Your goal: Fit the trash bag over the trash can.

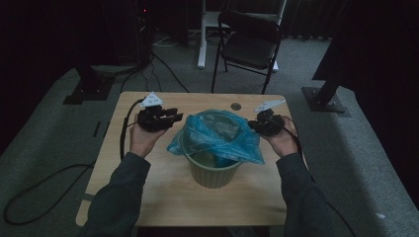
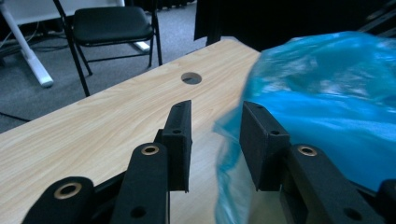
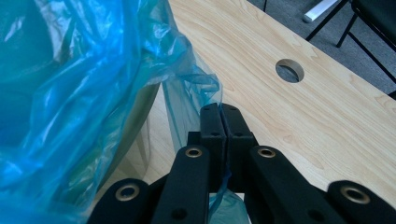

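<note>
A pale green bin (image 1: 212, 174) stands mid-table, lined with a blue plastic bag (image 1: 217, 131) that drapes over its rim. My left gripper (image 1: 175, 118) is at the bag's left side. In the left gripper view its jaws (image 2: 215, 109) are open, and the bag's edge (image 2: 327, 93) lies loose in the gap, against the right jaw. My right gripper (image 1: 253, 124) is at the bag's right side. In the right gripper view it (image 3: 219, 108) is shut on a thin fold of the blue bag (image 3: 70, 93), which comes out below the jaws.
The wooden table (image 1: 163, 197) has a round cable hole (image 1: 235, 106) behind the bin. A black folding chair (image 1: 249, 42) stands on the grey carpet beyond the far edge. Cables trail from the grippers over the left edge to the floor.
</note>
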`<state>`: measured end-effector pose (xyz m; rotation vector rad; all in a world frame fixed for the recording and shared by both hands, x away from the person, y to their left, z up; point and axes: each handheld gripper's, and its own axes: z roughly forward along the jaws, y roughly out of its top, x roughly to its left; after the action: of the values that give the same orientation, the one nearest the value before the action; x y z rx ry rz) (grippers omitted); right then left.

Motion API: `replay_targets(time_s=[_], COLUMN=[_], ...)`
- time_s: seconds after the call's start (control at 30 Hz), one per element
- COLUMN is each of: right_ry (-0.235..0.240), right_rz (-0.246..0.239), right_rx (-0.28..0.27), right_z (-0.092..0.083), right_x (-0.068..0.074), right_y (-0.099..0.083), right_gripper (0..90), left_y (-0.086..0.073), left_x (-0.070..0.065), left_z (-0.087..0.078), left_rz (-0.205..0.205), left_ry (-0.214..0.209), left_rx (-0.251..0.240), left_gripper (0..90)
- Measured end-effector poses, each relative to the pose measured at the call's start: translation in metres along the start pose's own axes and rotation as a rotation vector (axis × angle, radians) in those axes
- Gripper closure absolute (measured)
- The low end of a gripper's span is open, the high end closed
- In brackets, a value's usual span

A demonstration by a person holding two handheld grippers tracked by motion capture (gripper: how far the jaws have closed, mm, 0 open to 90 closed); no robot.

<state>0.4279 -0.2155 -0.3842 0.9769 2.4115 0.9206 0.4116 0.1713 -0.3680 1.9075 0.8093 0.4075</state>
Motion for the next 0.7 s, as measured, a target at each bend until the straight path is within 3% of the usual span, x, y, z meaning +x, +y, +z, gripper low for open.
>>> replay_targets(time_s=[0.1,0.13,0.3,0.33,0.7], right_ry=[0.001,0.001,0.000,0.000,0.002], right_rz=[0.000,-0.001,-0.003,-0.002,-0.007], right_rx=[0.000,-0.003,-0.006,-0.008,-0.010], right_z=[-0.001,-0.001,-0.004,-0.004,-0.004], right_x=[0.000,0.000,0.002,0.002,0.003], right_y=[-0.001,-0.002,-0.003,-0.003,-0.005], right_gripper=[88.9,88.9,88.5,88.5,88.5], left_y=[0.000,-0.001,-0.005,-0.007,-0.012], left_x=[-0.008,-0.017,-0.034,-0.043,-0.072], left_z=[-0.009,-0.016,-0.026,-0.031,-0.039], left_rz=[0.014,0.033,0.071,0.088,0.135], left_ry=[-0.017,-0.034,-0.071,-0.092,-0.178], left_rx=[-0.015,-0.023,-0.021,-0.020,-0.024], left_gripper=[62.6,62.6,60.7,60.7,55.3])
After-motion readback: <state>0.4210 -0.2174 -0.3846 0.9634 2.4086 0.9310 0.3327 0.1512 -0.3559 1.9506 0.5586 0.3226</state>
